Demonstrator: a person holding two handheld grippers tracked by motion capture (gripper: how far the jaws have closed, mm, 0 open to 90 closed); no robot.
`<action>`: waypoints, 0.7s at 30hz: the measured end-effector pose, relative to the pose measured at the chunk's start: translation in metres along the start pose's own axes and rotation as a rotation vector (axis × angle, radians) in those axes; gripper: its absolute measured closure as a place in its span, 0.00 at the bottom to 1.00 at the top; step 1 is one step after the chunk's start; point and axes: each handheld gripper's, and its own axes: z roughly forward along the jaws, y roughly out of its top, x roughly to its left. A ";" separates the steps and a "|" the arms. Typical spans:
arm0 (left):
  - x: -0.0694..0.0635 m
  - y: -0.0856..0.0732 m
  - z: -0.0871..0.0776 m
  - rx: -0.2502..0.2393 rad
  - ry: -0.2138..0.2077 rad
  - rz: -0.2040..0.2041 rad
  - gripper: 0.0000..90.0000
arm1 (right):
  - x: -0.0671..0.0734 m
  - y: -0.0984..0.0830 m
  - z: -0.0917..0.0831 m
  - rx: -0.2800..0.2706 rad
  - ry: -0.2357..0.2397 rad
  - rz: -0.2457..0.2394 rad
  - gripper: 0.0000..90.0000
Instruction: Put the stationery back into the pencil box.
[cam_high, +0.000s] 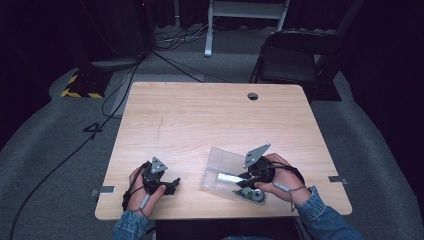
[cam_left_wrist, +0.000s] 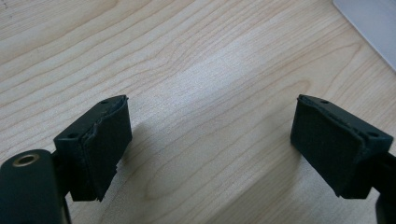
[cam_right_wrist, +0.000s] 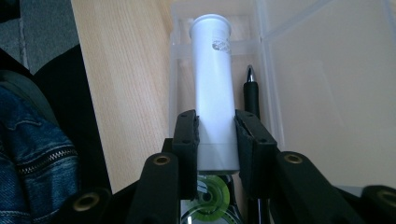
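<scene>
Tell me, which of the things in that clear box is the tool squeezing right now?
The white tube: the right gripper clamps it between its pads, while the black pen beside it lies untouched.

A pale wooden bench (cam_high: 200, 120) with rounded corners and a round cable hole (cam_high: 253, 96) near its far edge carries a clear plastic hinged box (cam_high: 220, 165), lid open, near the front right. The left tool (cam_high: 162, 186) rests on the front left.

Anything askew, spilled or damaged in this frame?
Nothing spilled or askew. The one flaw: the left tool has a frayed, ragged edge on one pad, seen in the left gripper view. The right tool grips the white tube squarely over the clear box, beside a black pen.
</scene>
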 end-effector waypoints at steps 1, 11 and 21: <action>0.000 0.000 0.000 0.000 0.001 0.003 0.14 | 0.000 0.000 0.002 0.008 0.001 0.005 0.80; 0.000 0.000 0.000 0.001 0.001 0.003 0.14 | 0.002 0.002 0.015 0.050 0.021 -0.005 0.80; 0.000 0.000 0.000 0.001 0.000 0.002 0.14 | -0.001 0.003 0.022 0.076 0.014 -0.006 0.80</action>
